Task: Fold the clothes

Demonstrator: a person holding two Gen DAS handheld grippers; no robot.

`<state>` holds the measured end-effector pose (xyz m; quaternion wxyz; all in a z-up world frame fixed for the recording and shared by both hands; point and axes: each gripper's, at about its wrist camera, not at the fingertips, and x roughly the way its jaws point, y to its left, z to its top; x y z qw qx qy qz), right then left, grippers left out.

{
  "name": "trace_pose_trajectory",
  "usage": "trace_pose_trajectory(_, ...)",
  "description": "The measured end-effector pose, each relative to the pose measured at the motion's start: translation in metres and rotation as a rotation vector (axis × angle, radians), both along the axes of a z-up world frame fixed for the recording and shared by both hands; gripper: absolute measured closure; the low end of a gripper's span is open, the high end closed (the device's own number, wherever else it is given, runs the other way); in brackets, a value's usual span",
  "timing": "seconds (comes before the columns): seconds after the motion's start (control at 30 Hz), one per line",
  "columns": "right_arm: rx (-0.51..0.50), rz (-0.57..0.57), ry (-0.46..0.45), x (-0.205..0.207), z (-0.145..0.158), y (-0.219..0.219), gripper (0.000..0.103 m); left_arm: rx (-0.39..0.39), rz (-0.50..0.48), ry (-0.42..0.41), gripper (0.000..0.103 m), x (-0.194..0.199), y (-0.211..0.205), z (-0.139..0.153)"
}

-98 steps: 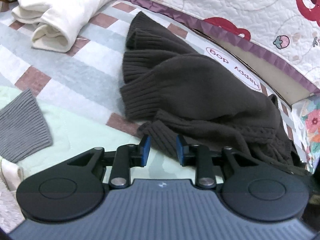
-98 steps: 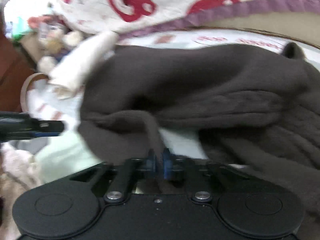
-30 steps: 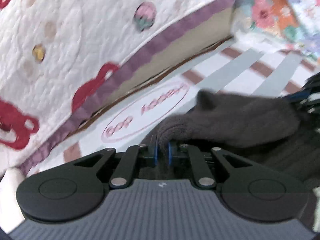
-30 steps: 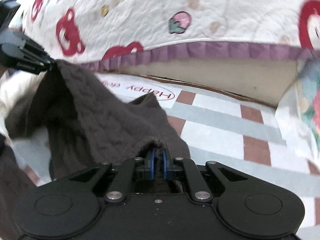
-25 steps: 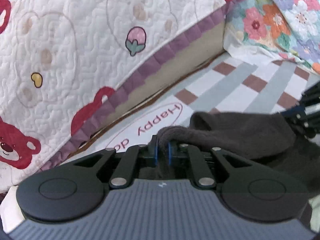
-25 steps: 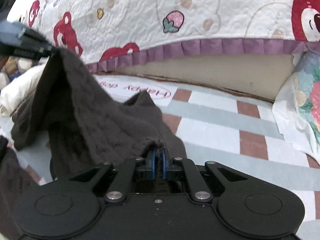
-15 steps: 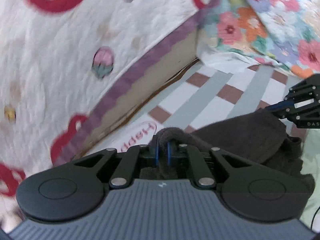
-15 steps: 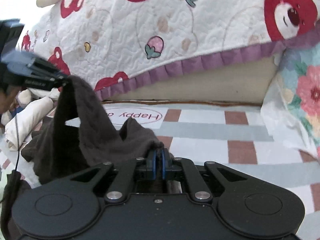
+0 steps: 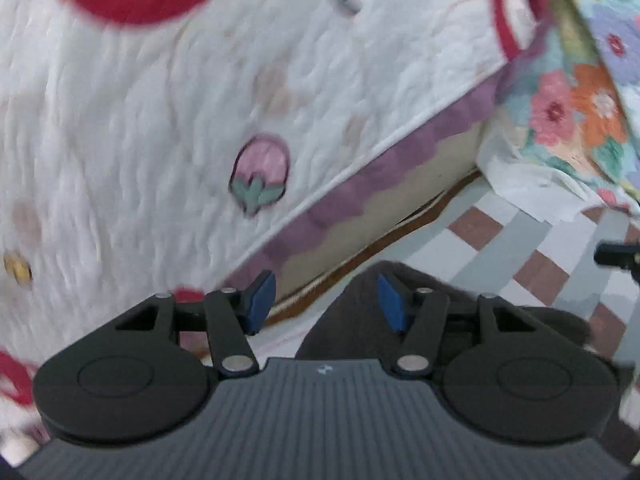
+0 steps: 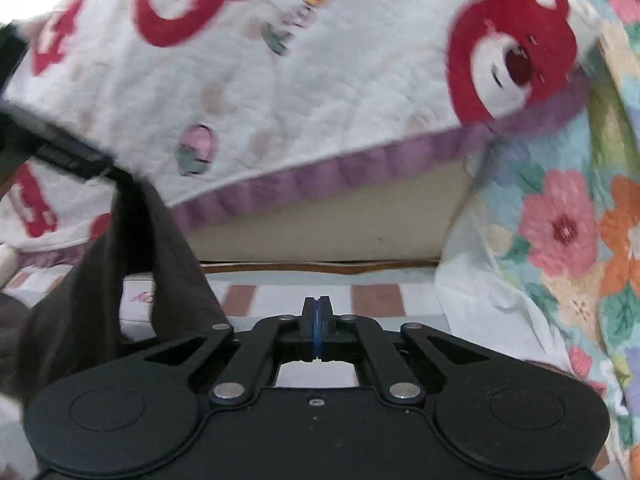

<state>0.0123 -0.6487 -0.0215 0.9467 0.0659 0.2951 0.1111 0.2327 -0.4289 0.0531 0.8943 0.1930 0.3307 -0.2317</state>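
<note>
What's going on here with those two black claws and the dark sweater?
A person is folding a dark brown sweater on a checked mat, using two hand-held claws. The left claw is open, with the sweater right under it; from the other camera, the fabric looks draped up against that claw. The right claw is shut, with no cloth visible between its pads.

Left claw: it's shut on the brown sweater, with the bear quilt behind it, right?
Not quite. The left wrist view shows the left claw open, its blue pads wide apart. The brown sweater lies under the gap, not pinched. The bear quilt is behind it, as you said.
</note>
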Motion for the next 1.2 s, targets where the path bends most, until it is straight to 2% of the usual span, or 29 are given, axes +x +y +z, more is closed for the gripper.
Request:
trace_pose_trajectory(0.17,-0.045,0.001,0.056,-0.001,-0.022,-0.007,0.091,0.008,-0.023,0.029,0.043,-0.022,0.018,-0.029)
trace_pose_trajectory(0.23,-0.063,0.001,0.079,-0.001,-0.031,-0.010,0.077,0.024,-0.025,0.028,0.041,-0.028,0.025,-0.040)
trace_pose_trajectory(0.27,-0.072,0.002,0.090,-0.001,-0.036,-0.011,0.062,0.029,-0.025,0.031,0.041,-0.031,0.028,-0.045)
trace_pose_trajectory(0.3,-0.081,0.002,0.102,-0.001,-0.040,-0.013,0.055,0.009,-0.018,0.054,0.041,-0.033,0.033,-0.049)
trace_pose_trajectory(0.37,-0.096,0.001,0.124,-0.002,-0.049,-0.016,0.054,-0.031,-0.002,0.102,0.041,-0.037,0.043,-0.057)
trace_pose_trajectory(0.43,-0.047,-0.026,0.148,-0.007,-0.055,-0.021,0.050,-0.071,0.012,0.149,0.040,-0.041,0.052,-0.064)
trace_pose_trajectory(0.57,0.052,-0.079,0.195,-0.018,-0.067,-0.031,0.047,-0.092,0.001,0.231,0.039,-0.072,0.064,-0.088)
trace_pose_trajectory(0.63,0.101,-0.106,0.219,-0.023,-0.072,-0.037,0.046,-0.084,-0.036,0.246,0.039,-0.094,0.062,-0.097)
trace_pose_trajectory(0.77,0.201,-0.159,0.266,-0.034,-0.084,-0.047,0.046,-0.102,-0.148,0.240,0.039,-0.138,0.049,-0.101)
trace_pose_trajectory(0.87,0.269,-0.175,0.286,-0.037,-0.091,-0.050,0.046,-0.117,-0.270,0.273,0.038,-0.167,0.035,-0.103)
trace_pose_trajectory(0.97,0.322,-0.165,0.290,-0.036,-0.095,-0.050,0.043,-0.087,-0.399,0.300,0.037,-0.194,0.021,-0.112)
trace_pose_trajectory(1.03,0.338,-0.184,0.282,-0.031,-0.100,-0.050,0.038,-0.083,-0.433,0.317,0.037,-0.204,0.016,-0.116)
trace_pose_trajectory(1.13,0.355,-0.211,0.266,-0.022,-0.109,-0.048,0.037,-0.077,-0.484,0.341,0.037,-0.220,0.009,-0.122)
trace_pose_trajectory(1.17,0.360,-0.217,0.261,-0.019,-0.111,-0.048,0.051,-0.075,-0.501,0.349,0.037,-0.225,0.007,-0.124)
trace_pose_trajectory(1.2,0.364,-0.222,0.255,-0.016,-0.114,-0.047,0.071,-0.072,-0.517,0.357,0.037,-0.230,0.005,-0.126)
